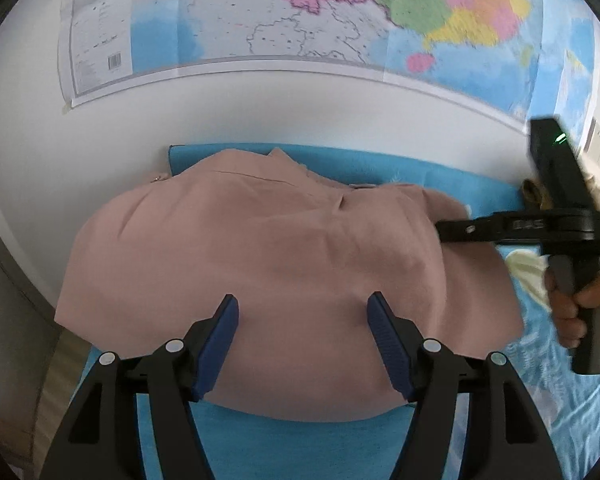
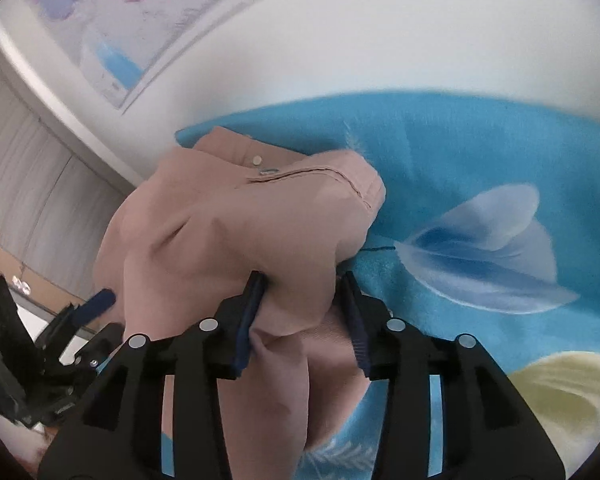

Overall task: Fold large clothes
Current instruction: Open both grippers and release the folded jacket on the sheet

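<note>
Close to the left camera, the left gripper [image 1: 302,308] has its two blue fingers [image 1: 220,344] wide apart, with nothing between them. It hangs just over the near part of a pink garment [image 1: 268,260], and I cannot tell if the tips touch the cloth. The pink garment lies in a big soft heap on a blue blanket [image 1: 300,448] with pale flower shapes on it. Close to the right camera, the right gripper [image 2: 300,276] has a bunch of the pink garment [image 2: 236,216] sitting between its blue fingers [image 2: 248,312]. The fingers are part way apart, and the cloth fills the gap, but I cannot tell if they squeeze it. A fold of the cloth hangs down between the black arms of the tool. Past it, the garment shows a seam and a small round button [image 2: 257,159]. The blue blanket [image 2: 460,152] spreads out to the right, with a big pale flower [image 2: 488,248]. In the left view, the right gripper [image 1: 444,232] reaches in from the side to the edge of the garment, and a hand [image 1: 580,304] holds its handle. Farther back is a white wall [image 1: 260,108]. A bright map [image 1: 300,12] hangs on it.
</note>
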The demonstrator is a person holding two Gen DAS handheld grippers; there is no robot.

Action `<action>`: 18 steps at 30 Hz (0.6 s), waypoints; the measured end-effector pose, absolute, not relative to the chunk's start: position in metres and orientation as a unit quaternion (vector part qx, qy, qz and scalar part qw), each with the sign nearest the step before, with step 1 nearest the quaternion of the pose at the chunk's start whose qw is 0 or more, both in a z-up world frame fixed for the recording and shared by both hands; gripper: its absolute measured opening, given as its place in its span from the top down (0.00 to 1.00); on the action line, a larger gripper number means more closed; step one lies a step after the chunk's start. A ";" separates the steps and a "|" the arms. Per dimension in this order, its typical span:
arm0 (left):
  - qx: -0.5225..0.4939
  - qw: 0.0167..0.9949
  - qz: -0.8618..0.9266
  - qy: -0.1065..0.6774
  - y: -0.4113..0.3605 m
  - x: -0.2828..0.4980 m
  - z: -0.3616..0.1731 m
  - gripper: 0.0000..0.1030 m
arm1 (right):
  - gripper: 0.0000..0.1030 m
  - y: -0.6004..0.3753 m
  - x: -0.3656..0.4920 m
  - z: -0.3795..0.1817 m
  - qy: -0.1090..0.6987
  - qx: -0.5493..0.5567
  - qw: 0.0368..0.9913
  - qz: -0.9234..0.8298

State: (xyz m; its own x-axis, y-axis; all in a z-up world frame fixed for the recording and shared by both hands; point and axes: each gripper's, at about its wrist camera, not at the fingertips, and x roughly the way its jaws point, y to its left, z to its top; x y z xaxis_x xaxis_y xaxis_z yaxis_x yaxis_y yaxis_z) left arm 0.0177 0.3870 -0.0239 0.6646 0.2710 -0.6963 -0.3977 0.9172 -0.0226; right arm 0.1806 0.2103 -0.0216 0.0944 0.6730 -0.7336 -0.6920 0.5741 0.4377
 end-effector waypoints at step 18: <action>-0.082 0.897 0.208 0.381 0.384 0.017 -0.033 0.28 | 0.49 0.200 0.101 0.000 0.375 -0.145 0.776 0.485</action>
